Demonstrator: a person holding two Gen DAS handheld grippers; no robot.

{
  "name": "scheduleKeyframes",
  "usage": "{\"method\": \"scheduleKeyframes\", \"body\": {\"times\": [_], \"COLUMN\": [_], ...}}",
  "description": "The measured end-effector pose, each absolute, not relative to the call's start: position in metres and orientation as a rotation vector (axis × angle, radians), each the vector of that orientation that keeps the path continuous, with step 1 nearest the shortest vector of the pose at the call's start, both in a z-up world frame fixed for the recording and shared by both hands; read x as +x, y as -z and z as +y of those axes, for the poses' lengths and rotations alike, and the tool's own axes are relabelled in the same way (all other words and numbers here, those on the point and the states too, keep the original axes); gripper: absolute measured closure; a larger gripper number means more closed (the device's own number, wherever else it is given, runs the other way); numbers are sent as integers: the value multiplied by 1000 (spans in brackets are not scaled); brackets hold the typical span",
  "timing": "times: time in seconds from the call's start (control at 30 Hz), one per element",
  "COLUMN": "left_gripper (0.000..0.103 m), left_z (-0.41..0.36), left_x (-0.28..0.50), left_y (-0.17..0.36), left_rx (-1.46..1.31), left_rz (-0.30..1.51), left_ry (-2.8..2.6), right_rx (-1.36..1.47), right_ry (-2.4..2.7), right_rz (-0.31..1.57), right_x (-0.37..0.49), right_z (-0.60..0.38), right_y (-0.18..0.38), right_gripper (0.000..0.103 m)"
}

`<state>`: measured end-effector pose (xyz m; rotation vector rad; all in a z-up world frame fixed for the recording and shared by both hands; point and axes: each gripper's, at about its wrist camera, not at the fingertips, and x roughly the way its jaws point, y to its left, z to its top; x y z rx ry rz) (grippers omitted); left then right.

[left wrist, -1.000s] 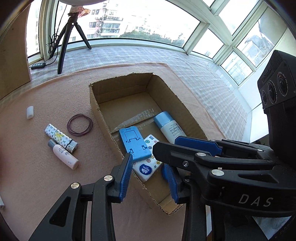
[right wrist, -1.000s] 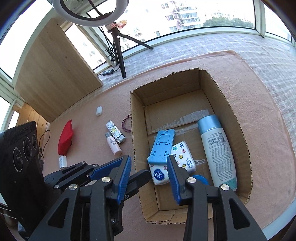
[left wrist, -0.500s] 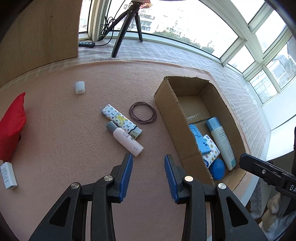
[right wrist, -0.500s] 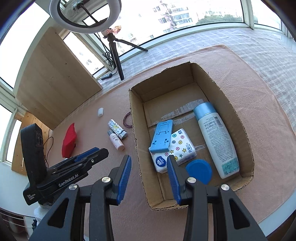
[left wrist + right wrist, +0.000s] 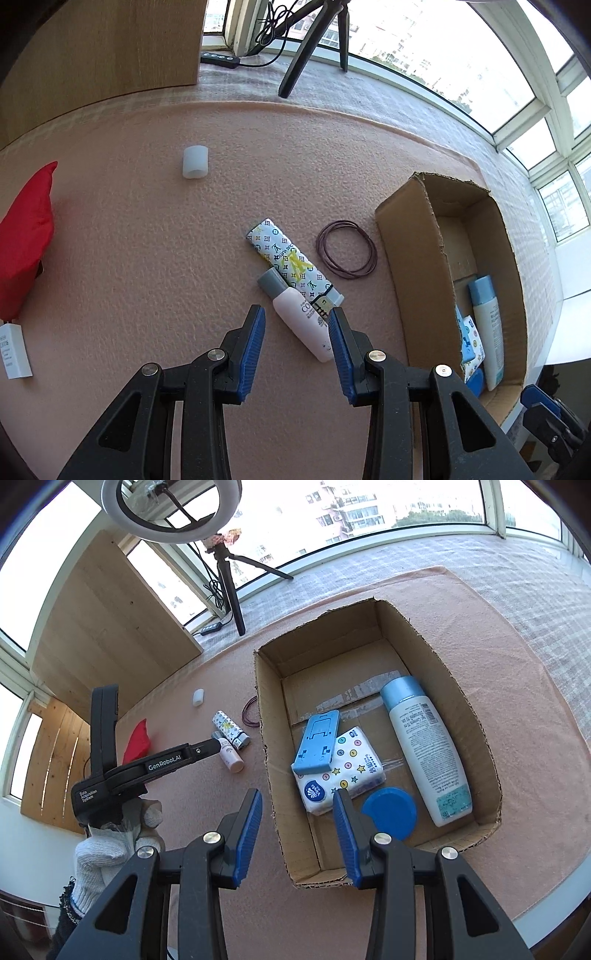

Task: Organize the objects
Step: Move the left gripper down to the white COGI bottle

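Note:
A small pink bottle (image 5: 300, 317) with a grey cap lies on the pink mat beside a patterned tube (image 5: 291, 264). My left gripper (image 5: 295, 332) is open just above the bottle's lower end, its blue fingers either side. The cardboard box (image 5: 267, 746) holds a blue phone stand (image 5: 317, 747), a tissue pack (image 5: 343, 771), a white lotion bottle (image 5: 428, 749) and a blue round lid (image 5: 389, 812). My right gripper (image 5: 297, 812) is open and empty over the box's near left wall. The pink bottle (image 5: 231, 755) also shows in the right wrist view, under the left gripper's tip.
Brown rubber bands (image 5: 347, 254) lie between the tube and the box (image 5: 413, 258). A white cap (image 5: 195, 167), a red cloth (image 5: 24, 236) and a small white box (image 5: 13, 350) sit to the left. A tripod (image 5: 231, 587) and wooden panel (image 5: 110, 620) stand at the back.
My left gripper has swung left, away from the box, and come down close over the pink bottle. The right gripper has stayed near the box's front left corner.

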<state>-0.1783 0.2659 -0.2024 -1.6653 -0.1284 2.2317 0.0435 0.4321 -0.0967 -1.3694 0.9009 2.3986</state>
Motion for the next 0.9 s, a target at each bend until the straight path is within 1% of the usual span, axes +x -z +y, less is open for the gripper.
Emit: {"method": "scheduleKeyframes", "body": {"times": [0.27,0.5,0.63,0.77,0.9], "left_gripper": [65,65,70,78,81], "left_z": [277,272,261,246,230], "left_x": [-184,-187,-189,-191,-191], "left_y": [216,223,225,226,227], "left_rx": [-1704,-1712,-1717,-1725,-1730], "left_rz": [-71,-21,-41,-59,-88], "left_ry": [-2235,-2258,-2271,-2285,-2294], "right_rx": [-1373,-1389,-1402,-1422,-1449], "right_ry": [-2389,-2403,-2422,-2456,-2499], "right_rz": [903,891,883,857,843], "right_x": [46,39,32,19,0], "right_z": [434,426,419,410,398], "right_y": [98,97,96,93,91], "right_gripper": [67,67,67,67,67]}}
